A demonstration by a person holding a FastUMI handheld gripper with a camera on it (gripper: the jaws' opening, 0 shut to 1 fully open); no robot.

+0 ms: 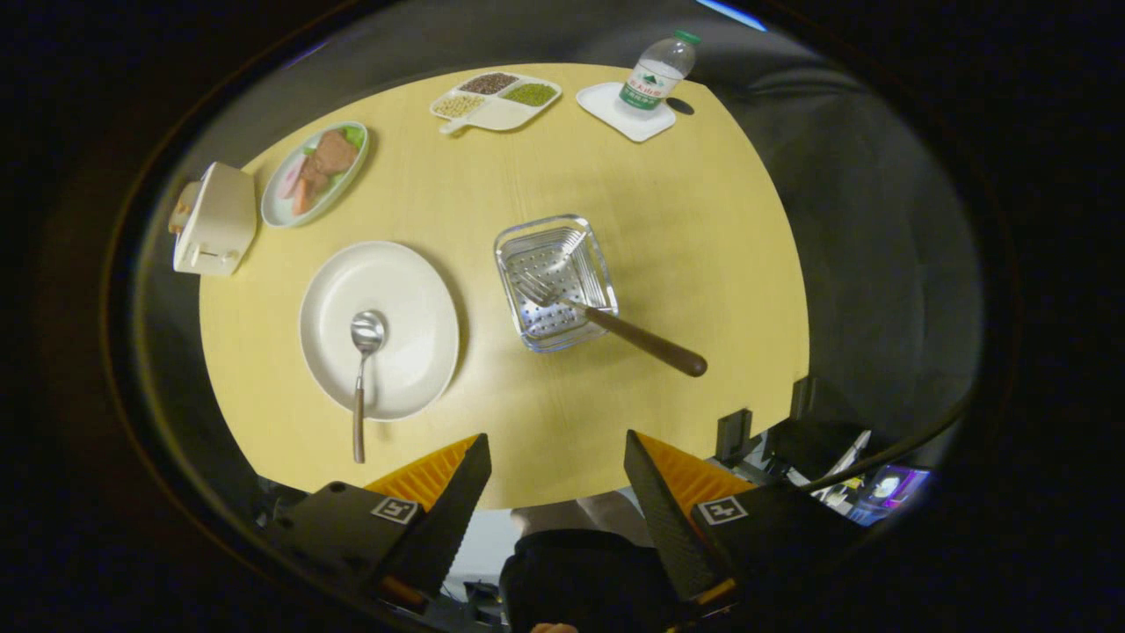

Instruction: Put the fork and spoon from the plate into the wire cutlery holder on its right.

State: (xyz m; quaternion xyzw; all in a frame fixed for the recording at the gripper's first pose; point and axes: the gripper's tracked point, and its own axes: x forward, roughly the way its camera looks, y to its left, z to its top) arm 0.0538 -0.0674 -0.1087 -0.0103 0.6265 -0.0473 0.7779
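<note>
Spoon [364, 352] waits on the plate [413, 290], ahead-left of my tool [557, 479] — fingers apart, empty. Fork [606, 321] already sits in the holder [514, 255]. I'd grip the spoon's handle — low, squarely.

My camera rides high on my gripper [556, 466], looking straight down over the whole table [685, 246], fingers spread apart.
</note>
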